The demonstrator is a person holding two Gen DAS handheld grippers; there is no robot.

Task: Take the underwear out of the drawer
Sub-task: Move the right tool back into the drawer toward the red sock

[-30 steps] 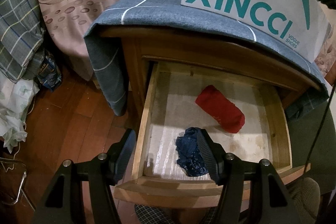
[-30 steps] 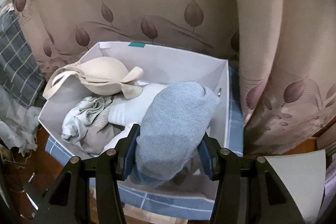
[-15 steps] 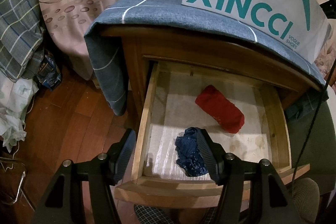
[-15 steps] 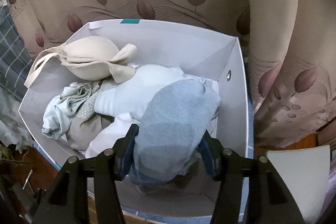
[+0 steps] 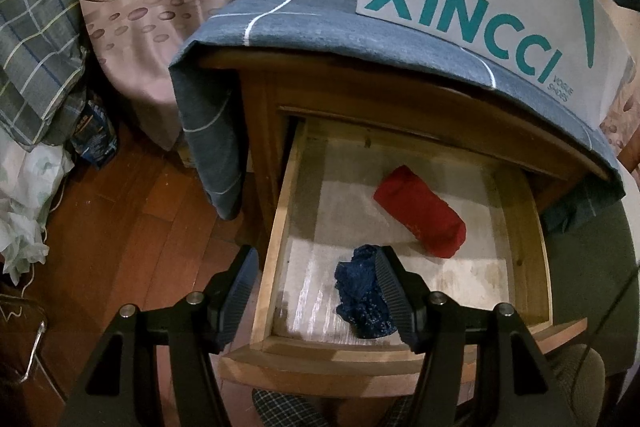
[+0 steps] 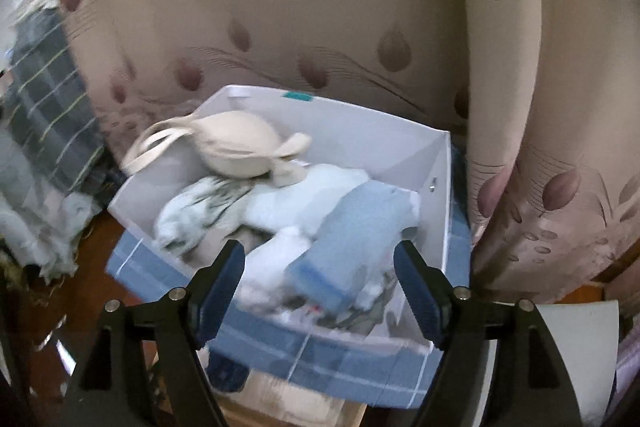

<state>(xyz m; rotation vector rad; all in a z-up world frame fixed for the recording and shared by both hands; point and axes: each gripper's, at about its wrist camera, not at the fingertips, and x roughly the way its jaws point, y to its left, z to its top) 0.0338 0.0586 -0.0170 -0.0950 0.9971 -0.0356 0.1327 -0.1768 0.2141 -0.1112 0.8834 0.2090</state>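
Observation:
The wooden drawer (image 5: 276, 235) of a nightstand stands open. A rolled red garment (image 5: 420, 211) lies in it towards the back right, and a crumpled dark blue lace garment (image 5: 360, 295) lies at the front. My left gripper (image 5: 316, 267) hovers open above the drawer's front left corner, holding nothing. My right gripper (image 6: 320, 259) is open above a white box (image 6: 360, 131). A folded light blue garment (image 6: 356, 235) lies loose in that box, on top of other clothes.
The white box, with XINCCI on its side (image 5: 480, 11), stands on a blue cloth (image 5: 312, 23) over the nightstand. In it lie a cream bra (image 6: 236, 143) and pale garments (image 6: 200, 207). Curtain (image 6: 320, 27) behind. Plaid bedding (image 5: 36, 43) at the left above a wooden floor (image 5: 120, 219).
My right gripper has opened and let go of the light blue garment, which now lies in the box, and has pulled back upward. My left gripper has hardly moved.

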